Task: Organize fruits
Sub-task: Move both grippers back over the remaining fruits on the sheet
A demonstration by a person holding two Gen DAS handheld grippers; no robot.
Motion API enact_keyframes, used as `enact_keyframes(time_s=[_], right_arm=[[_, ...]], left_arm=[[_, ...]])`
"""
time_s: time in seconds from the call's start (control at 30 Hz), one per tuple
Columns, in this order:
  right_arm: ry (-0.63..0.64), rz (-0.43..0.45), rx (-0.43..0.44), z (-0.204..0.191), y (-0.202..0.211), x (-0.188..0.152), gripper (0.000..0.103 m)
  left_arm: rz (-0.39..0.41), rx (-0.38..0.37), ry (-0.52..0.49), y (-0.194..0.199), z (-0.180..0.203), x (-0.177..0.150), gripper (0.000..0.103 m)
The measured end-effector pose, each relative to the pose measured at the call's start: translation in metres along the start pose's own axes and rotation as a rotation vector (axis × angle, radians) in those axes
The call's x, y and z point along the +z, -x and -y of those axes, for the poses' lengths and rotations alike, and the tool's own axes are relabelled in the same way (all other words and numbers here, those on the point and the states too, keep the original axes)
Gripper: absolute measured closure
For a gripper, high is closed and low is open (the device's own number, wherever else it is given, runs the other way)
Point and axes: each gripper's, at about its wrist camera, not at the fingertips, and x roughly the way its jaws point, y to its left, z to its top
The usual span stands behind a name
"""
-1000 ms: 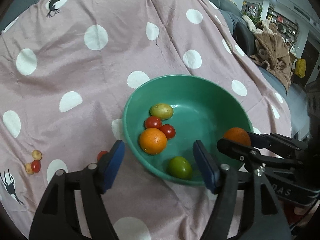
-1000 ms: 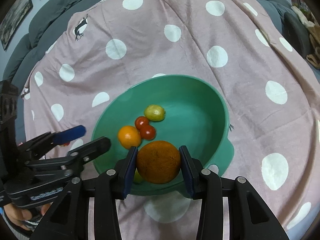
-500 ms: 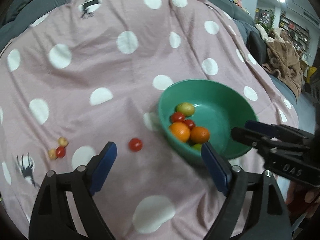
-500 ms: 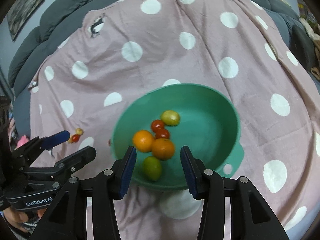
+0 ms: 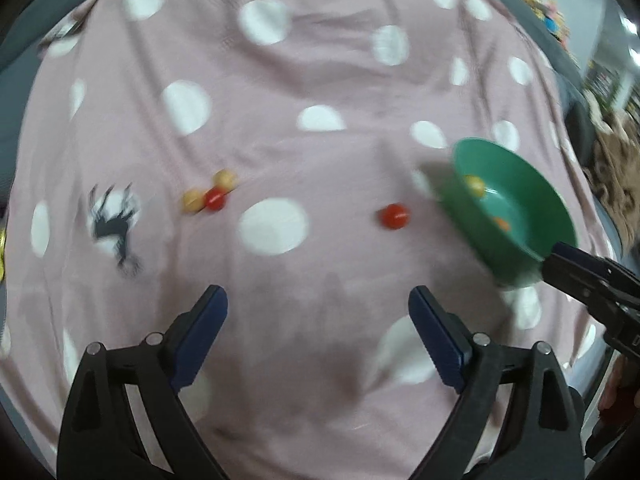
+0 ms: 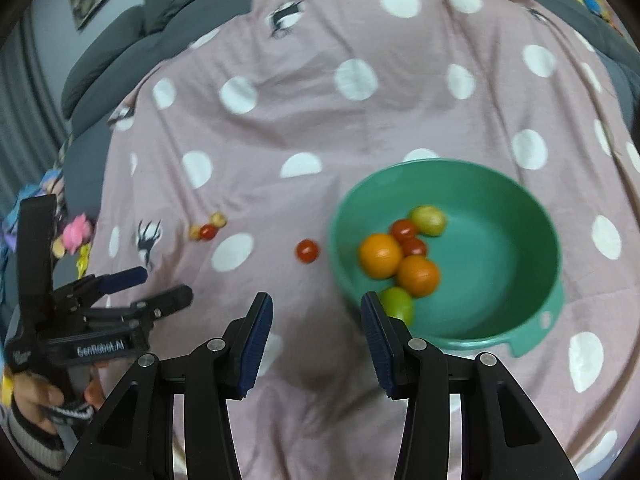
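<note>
A green bowl (image 6: 516,216) on the pink spotted cloth holds two oranges (image 6: 380,255), two red tomatoes (image 6: 404,229), a yellow-green fruit (image 6: 429,220) and a green fruit (image 6: 397,303). The bowl also shows at the right of the left wrist view (image 5: 532,208). A lone red tomato (image 5: 393,216) (image 6: 307,250) lies on the cloth left of the bowl. Farther left lies a cluster of one red and two yellow small fruits (image 5: 208,196) (image 6: 207,229). My left gripper (image 5: 318,328) is open and empty, above bare cloth. My right gripper (image 6: 316,320) is open and empty near the bowl's front-left rim.
The pink cloth (image 6: 360,128) covers a dark grey sofa (image 6: 120,40). Colourful toys (image 6: 74,236) lie at the cloth's left edge. A brown garment (image 5: 616,184) lies at the far right in the left wrist view.
My right gripper let the orange go into the bowl and drew back to the left. My left gripper swung left, away from the bowl, toward the loose fruits.
</note>
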Motion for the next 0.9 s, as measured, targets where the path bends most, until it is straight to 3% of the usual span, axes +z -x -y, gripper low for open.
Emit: enact_keyframes(time_s=[0.33,0.67,0.8,0.9], right_arm=[[0.044,-0.098,0.024,-0.027,-0.038,-0.011,0.057],[0.067,-0.152,-0.019,-0.033,-0.075,-0.003,0.057],[0.124,-0.158,-0.022,-0.044,-0.096,0.008,0.057],[0.176,-0.159,-0.075,-0.057,-0.114,0.016,0.057]], left_arm=[[-0.012,-0.018,0.178,0.01,-0.082,-0.033,0.012],[0.022,-0.074,0.155,0.003,-0.085,-0.019,0.016],[0.032,-0.076,0.127,-0.011,-0.082,-0.002,0.02],[0.023,-0.086,0.11,-0.024,-0.082,0.011,0.02]])
